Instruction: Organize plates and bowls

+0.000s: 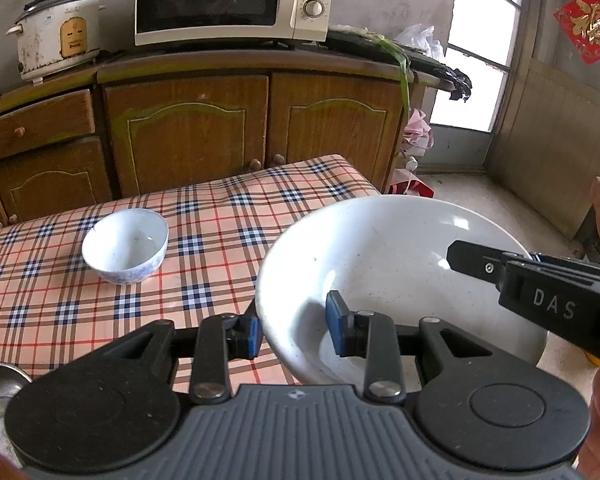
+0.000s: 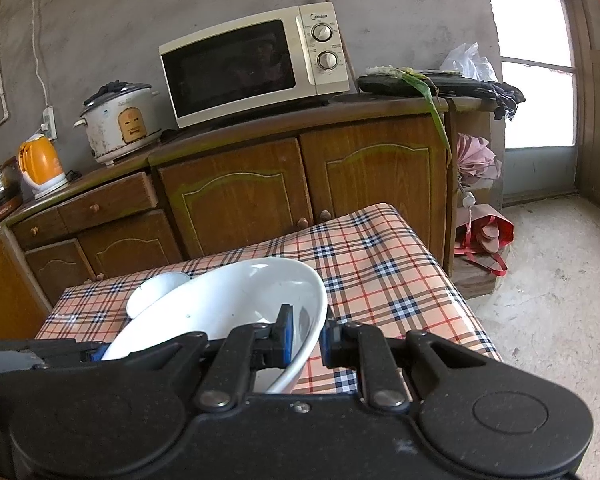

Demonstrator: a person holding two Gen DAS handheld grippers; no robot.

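Both grippers are on the same big white bowl [image 1: 380, 264] here, and it hangs tilted in the air over the near right corner of the checked tabletop [image 1: 220, 216], partly past that edge and above the floor. The left gripper [image 1: 296, 330] pinches the bowl's near-left rim, one blue pad outside the wall, one inside. The right gripper [image 2: 306, 338] is clamped narrow on the opposite rim, again one pad in and one pad out. So this is a two-handed carry on thin glazed rim, nothing supporting the bowl underneath.

The first risk, as I judge it: slick ceramic between small pads. If either hand eases off or the two hands drift apart, the rim can slide out and the bowl swings on the remaining grip, then falls, and with part of it beyond the big bowl's side of the tabletop, that means the hard floor.

The second: the two hands twisting against each other. Any mismatch in tilt levers the rim and could chip it or pop a pad free.

The third: the small blue-and-white bowl [image 1: 126, 246] sits left of the big bowl and farther back, well apart for now. If the big one is meant to go down near it, a low or fast approach could knock it across the cloth
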